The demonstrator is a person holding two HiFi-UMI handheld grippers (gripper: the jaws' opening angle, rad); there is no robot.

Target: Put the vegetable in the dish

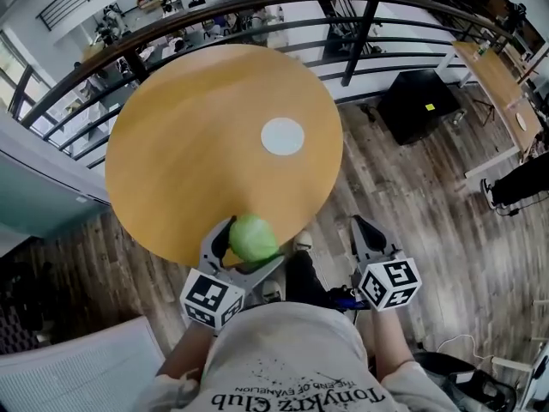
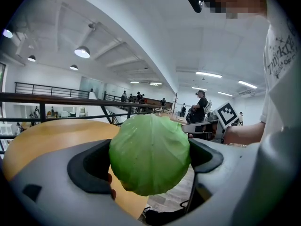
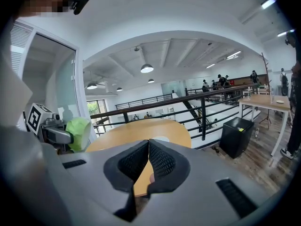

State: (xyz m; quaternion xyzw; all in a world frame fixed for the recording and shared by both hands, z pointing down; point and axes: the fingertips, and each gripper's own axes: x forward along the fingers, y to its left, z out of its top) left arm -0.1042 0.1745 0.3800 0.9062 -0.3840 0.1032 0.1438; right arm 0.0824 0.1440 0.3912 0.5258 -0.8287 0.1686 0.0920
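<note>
A round green cabbage (image 1: 252,237) is clamped between the jaws of my left gripper (image 1: 246,245), held at the near edge of the round wooden table (image 1: 189,136). In the left gripper view the cabbage (image 2: 149,153) fills the gap between both jaws. A small white dish (image 1: 282,136) lies flat on the table, right of its middle and well beyond the cabbage. My right gripper (image 1: 367,233) hangs off the table's near right side over the floor, its jaws touching with nothing between them. The right gripper view shows the cabbage (image 3: 78,132) at far left and the dish (image 3: 161,138) just over the jaws.
A dark metal railing (image 1: 257,7) curves round the table's far side. A black bin (image 1: 418,103) stands on the wooden floor at the right, with a long desk (image 1: 502,88) behind it. A glass partition (image 1: 39,187) runs along the left.
</note>
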